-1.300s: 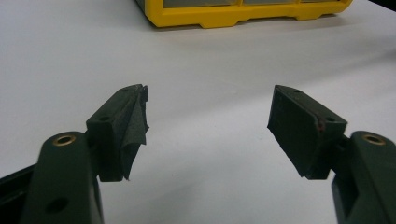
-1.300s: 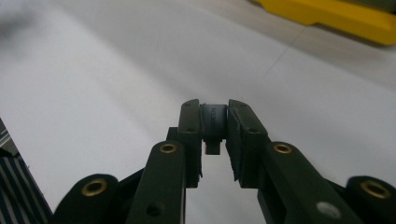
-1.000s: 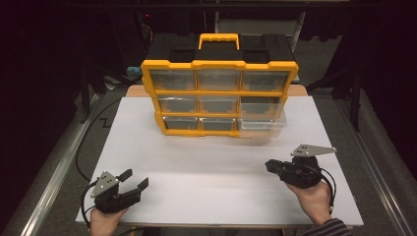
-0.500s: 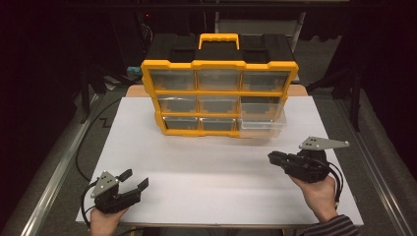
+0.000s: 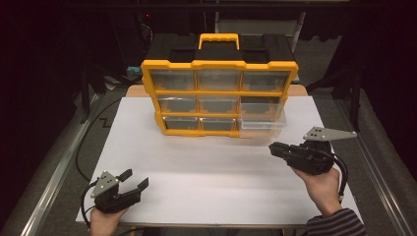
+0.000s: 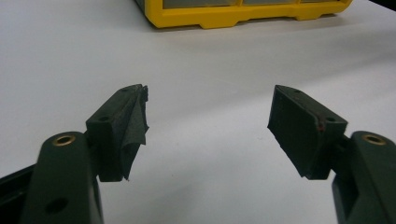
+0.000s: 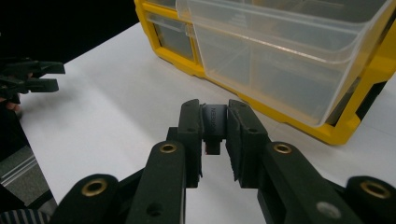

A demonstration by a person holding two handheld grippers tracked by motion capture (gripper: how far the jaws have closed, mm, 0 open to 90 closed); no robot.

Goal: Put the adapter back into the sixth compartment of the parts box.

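Yellow plastic frames the nine-drawer organiser [image 5: 219,93] standing upright at the far middle of the desk [image 5: 206,162], black carry-top and all, and its bottom-right clear drawer [image 5: 261,126] is pulled out toward me. My right hand-held gripper [image 5: 273,148] sits off the desk surface near the right edge, clenched on a small dark grey block [image 7: 214,126] with pale lettering on its face; I can't read the lettering.

That open clear drawer is the thing to watch. From the right hand-held gripper it lies just ahead and a touch to the left, near but not touching, and its long side runs across the desk, parallel to the organiser's front. My right hand is plainly the nearer one; I judge the block has to go up over the drawer's front lip and then down into it.

My left hand-held gripper [image 5: 133,181] rests at the near left corner, well apart from the organiser, jaws spread wide with nothing between them.

Views differ nicely here. High view gives the whole layout and both hands, but the block is lost in the black jaws. Right gripper view shows the block pinched upright between the pads [image 7: 192,140] and the drawer seemingly empty. Left gripper view shows the frayed pad [image 6: 133,126] on one jaw.
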